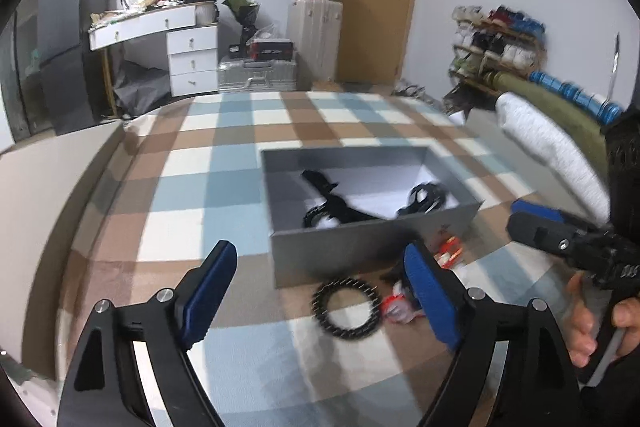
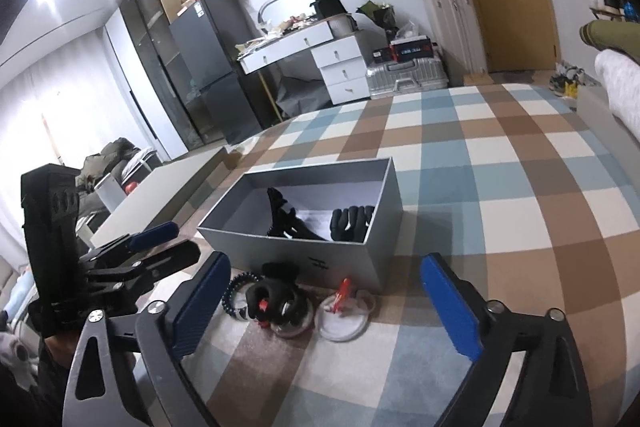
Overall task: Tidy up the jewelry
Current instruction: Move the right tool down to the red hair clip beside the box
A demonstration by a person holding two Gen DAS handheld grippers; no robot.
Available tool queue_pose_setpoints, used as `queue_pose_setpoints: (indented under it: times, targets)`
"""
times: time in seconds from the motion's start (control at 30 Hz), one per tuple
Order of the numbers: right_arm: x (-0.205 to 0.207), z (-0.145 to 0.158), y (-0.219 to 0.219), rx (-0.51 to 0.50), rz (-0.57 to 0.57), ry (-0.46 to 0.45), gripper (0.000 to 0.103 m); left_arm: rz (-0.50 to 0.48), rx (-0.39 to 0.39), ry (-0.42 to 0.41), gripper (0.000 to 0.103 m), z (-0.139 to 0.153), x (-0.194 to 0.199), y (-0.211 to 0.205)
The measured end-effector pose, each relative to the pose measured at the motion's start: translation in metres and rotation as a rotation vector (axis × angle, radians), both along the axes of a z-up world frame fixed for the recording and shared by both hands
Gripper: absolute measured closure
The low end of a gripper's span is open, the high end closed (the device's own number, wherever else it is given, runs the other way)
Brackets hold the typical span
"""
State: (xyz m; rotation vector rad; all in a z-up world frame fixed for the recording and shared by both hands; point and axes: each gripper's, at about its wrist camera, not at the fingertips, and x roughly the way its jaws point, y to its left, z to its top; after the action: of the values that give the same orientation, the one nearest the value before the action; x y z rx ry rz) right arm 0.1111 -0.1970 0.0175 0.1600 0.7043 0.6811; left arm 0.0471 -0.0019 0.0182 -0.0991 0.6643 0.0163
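Reaching for the loose jewelry

Both grippers gape empty; left gripper [image 1: 320, 291] should straddle the spiked ring [image 1: 346, 307] just ahead (settle low), then pinch.

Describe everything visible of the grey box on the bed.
The grey box is an open, lidless rectangular carton, seemingly cardboard, with a small dark mark on its near wall. It sits flat on the checked bedspread. Inside lie dark items on a white lining. Loose jewelry lies on the bedspread by its near wall. Neither pair of tongs touches it.
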Motion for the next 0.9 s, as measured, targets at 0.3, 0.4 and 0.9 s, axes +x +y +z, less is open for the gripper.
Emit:
queue_pose_setpoints:
  times: [0.3, 0.4, 0.9]
  targets:
    - [-0.002, -0.016, 0.015, -0.067, 0.026, 0.031, 0.0, 0.02, -0.004, 0.045, 0.02, -0.019, -0.001, 0.007]
    - [0.001, -0.02, 0.014, -0.109, 0.003, 0.037, 0.0, 0.007, 0.002, 0.061, 0.02, -0.022, 0.0, 0.006]
    - [0.014, -0.043, 0.01, -0.261, -0.088, 0.122, 0.001, 0.012, -0.02, 0.078, 0.02, -0.024, -0.002, 0.009]
